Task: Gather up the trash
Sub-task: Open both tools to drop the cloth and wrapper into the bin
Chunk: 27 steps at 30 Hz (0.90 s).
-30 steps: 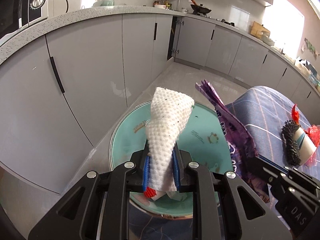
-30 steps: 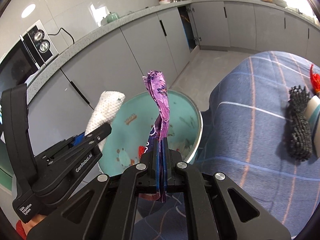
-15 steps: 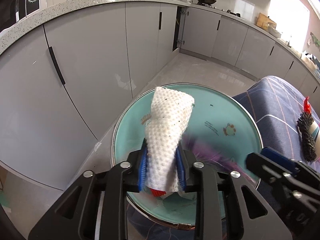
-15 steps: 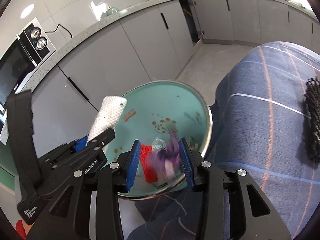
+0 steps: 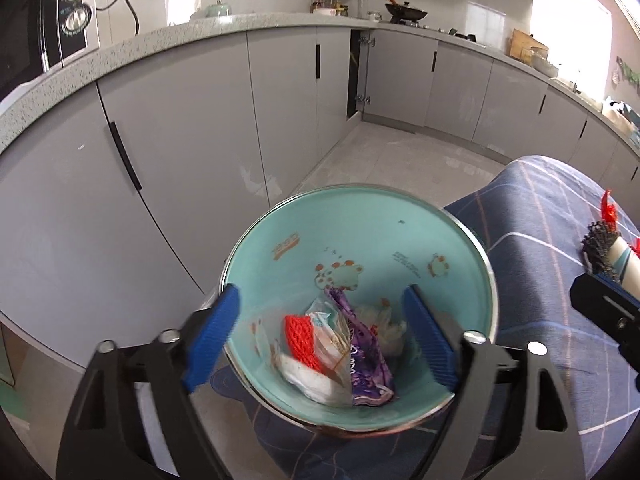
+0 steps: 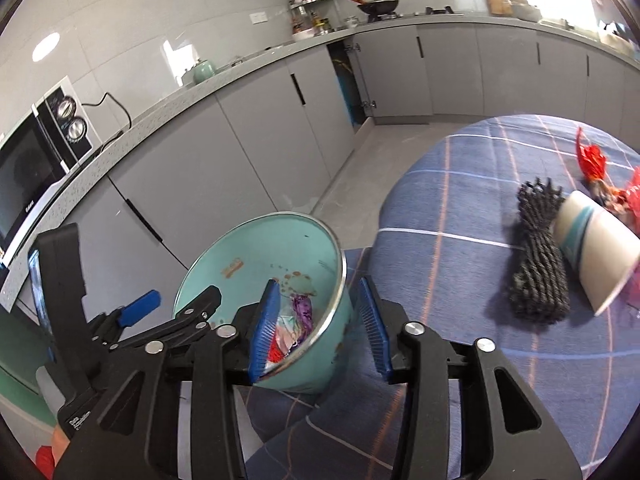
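A teal bin (image 5: 280, 236) with a metal rim stands beside the blue checked table; it also shows in the right wrist view (image 6: 248, 252). Inside lie a purple wrapper (image 5: 366, 354), a red net (image 5: 300, 332), white paper (image 5: 316, 376) and a crumpled tissue (image 5: 380, 320). My left gripper (image 5: 320, 336) is open and empty above the bin. My right gripper (image 6: 320, 320) is open and empty over the bin's right rim. On the table lie a black mesh bundle (image 6: 538, 248), a paper cup (image 6: 596, 252) on its side and red wrappers (image 6: 592, 160).
Grey kitchen cabinets (image 5: 192, 128) run behind the bin under a speckled counter. A microwave (image 6: 36, 160) stands on the counter at left. One cabinet door (image 5: 354, 74) stands ajar. The tiled floor (image 5: 400, 160) lies beyond the bin.
My right gripper opened and dropped the purple wrapper into the bin. My left gripper then opened and the white tissue fell in. Both are now empty.
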### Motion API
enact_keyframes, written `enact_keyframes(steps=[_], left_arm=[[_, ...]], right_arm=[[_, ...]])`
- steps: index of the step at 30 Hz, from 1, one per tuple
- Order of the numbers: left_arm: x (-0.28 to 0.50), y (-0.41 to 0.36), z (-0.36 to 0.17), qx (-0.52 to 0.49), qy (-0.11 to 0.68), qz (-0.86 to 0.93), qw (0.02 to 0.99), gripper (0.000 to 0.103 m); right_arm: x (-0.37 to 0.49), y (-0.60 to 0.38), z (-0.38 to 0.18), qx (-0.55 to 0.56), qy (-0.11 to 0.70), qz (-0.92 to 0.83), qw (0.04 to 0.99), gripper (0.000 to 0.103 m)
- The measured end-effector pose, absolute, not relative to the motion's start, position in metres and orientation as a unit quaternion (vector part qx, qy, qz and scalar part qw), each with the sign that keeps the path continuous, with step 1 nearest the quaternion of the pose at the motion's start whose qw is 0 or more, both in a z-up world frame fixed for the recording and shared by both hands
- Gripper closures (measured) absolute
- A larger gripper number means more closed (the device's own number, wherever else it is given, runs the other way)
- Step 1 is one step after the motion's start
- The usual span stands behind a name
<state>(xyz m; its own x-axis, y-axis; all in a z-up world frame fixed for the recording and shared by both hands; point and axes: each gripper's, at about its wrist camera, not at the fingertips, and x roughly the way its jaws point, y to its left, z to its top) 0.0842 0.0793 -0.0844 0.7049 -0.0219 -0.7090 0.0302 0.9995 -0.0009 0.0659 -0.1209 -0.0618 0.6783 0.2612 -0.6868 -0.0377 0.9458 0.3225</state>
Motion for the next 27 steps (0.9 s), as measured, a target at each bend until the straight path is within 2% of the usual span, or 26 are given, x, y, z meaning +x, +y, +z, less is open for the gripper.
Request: enact_keyframes(steps=[2, 3, 9, 27], left_arm=[[0.080, 0.074, -0.080, 0.007, 0.378, -0.017, 0.926, 0.009], [0.078, 0.070, -0.077, 0.009, 0.376, -0.019, 0.926, 0.006], [0.069, 0.044, -0.070, 0.022, 0.375, -0.040, 0.926, 0.006], [0.038, -0.044, -0.069, 0.063, 0.384, -0.130, 0.912, 0.006]], right_arm=[[0.060, -0.130, -0.059, 0.144, 0.387, 0.073, 0.908, 0.049], [0.057, -0.133, -0.058, 0.146, 0.384, 0.069, 0.909, 0.048], [0.039, -0.166, -0.053, 0.159, 0.371, 0.042, 0.914, 0.045], [-0.014, -0.269, -0.058, 0.185, 0.353, -0.063, 0.915, 0.045]])
